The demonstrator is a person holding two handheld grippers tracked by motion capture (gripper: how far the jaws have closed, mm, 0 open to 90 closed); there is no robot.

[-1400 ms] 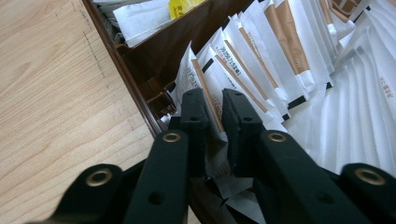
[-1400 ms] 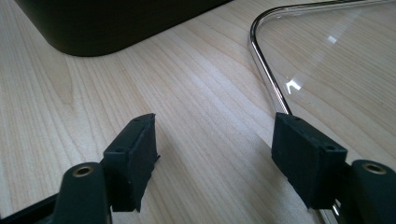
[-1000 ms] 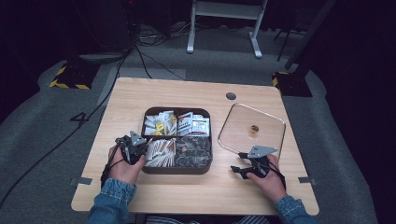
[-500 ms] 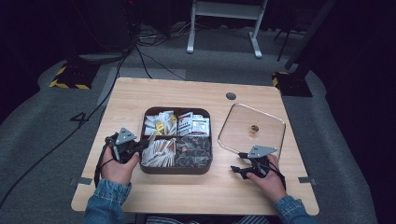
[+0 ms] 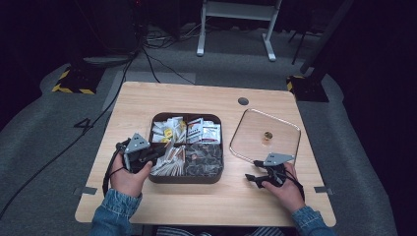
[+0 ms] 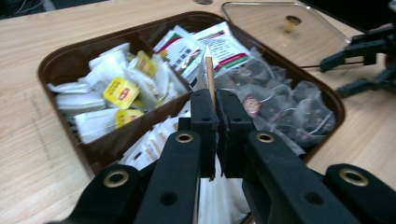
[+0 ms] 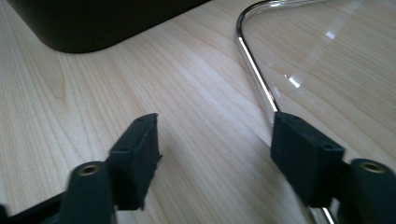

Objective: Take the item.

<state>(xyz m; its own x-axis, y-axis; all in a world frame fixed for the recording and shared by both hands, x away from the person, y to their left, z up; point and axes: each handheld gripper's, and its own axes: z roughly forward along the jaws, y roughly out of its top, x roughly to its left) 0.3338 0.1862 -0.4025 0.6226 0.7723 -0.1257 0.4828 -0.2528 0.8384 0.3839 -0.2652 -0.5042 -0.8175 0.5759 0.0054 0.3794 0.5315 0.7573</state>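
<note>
— Sachet (image 6: 208, 70) first: where is it, and what has hold of it?

— Pinched edge-on in the left gripper (image 6: 215, 112), jaws shut tight on its lower end, held above the brown compartment tray (image 5: 186, 179). From the high view the left gripper (image 5: 140, 156) sits over the tray's near-left compartment, among the paper sachets (image 5: 169, 160).

— How would you expect it to handle?

— Light and flat, I'd judge (thin paper, little inside). It stands fairly straight in the grip, yet it is likely to bend or crease if squeezed near the middle; an end or sealed edge looks the safer hold. Slipping seems the main risk, since so little of it lies between the pads.

— And the other hand?

— The right gripper (image 7: 217, 154) rests on the wooden table (image 5: 147, 98) with its jaws spread wide, nothing between them, just beside the rim of the clear lid (image 7: 254, 56). That lid (image 5: 265, 135) lies flat to the tray's right, knob up
</note>
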